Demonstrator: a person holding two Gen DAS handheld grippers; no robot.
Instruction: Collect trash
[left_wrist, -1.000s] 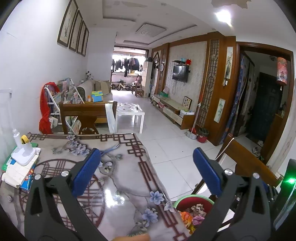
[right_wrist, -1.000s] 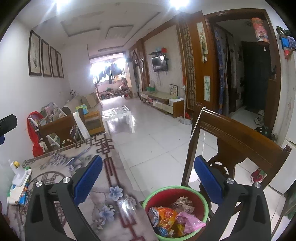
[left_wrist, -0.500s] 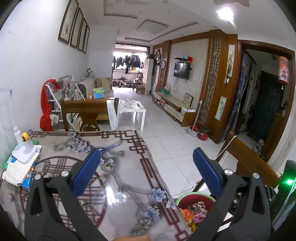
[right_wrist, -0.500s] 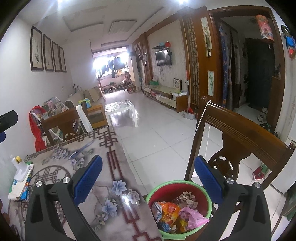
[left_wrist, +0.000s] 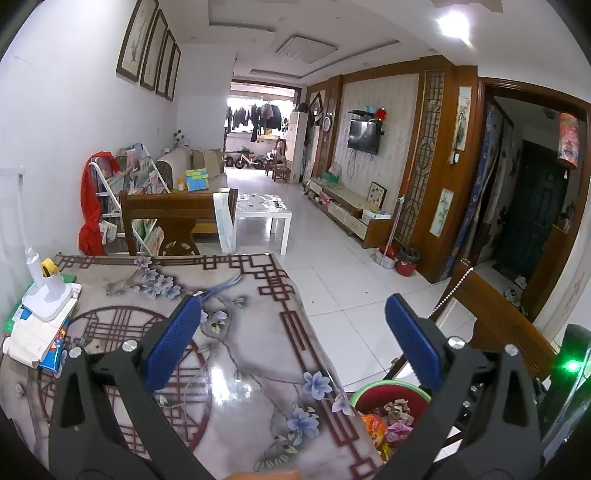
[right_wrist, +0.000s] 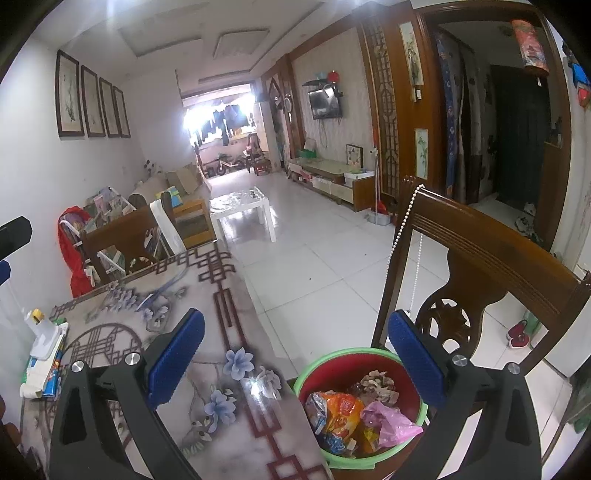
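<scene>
Right wrist view: both claws (right_wrist: 295, 347) (left_wrist: 293, 341) gape empty; upright trash bucket (right_wrist: 364, 406) mouth faces up.

We find a lived-in home, an open living and dining room. Evidence: a wall-mounted television (left_wrist: 364, 137) over a low media cabinet (left_wrist: 351, 216), a white coffee table (left_wrist: 264, 214), framed pictures (left_wrist: 149, 51), laundry hanging (left_wrist: 255, 116) at the far end, and a carved wooden dining chair (right_wrist: 476, 258) beside a table with a floral cover (left_wrist: 236, 332).
</scene>
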